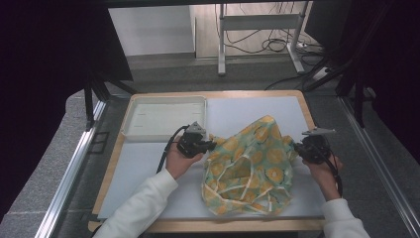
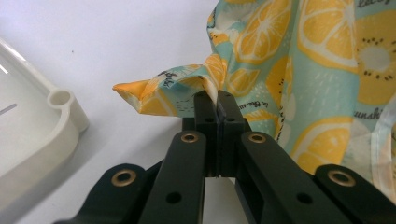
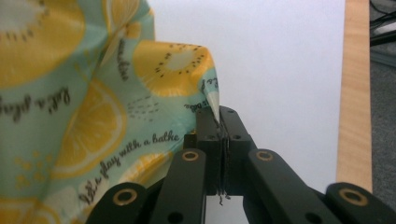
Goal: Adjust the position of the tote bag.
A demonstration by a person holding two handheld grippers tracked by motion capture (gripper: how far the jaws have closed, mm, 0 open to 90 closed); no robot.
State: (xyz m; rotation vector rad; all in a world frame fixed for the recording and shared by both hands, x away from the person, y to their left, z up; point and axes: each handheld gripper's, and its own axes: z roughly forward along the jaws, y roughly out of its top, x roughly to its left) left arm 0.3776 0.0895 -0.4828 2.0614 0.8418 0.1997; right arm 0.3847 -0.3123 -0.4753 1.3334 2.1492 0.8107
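Flanking crumpled fruit-print cloth (image 1: 250,166), white tray (image 1: 164,117) beyond left gripper (image 1: 210,144); grey mat (image 1: 247,111)

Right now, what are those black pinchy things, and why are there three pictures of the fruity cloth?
A person sits at a table holding a tool in each hand. Each tool ends in a black claw that pinches. One picture looks down from above. The other two come from small cameras riding on the tools. The left claw is shut on one edge of the cloth, which has orange slices printed on it. The right claw is shut on another edge. A white tray rests on the table, beyond the left hand.
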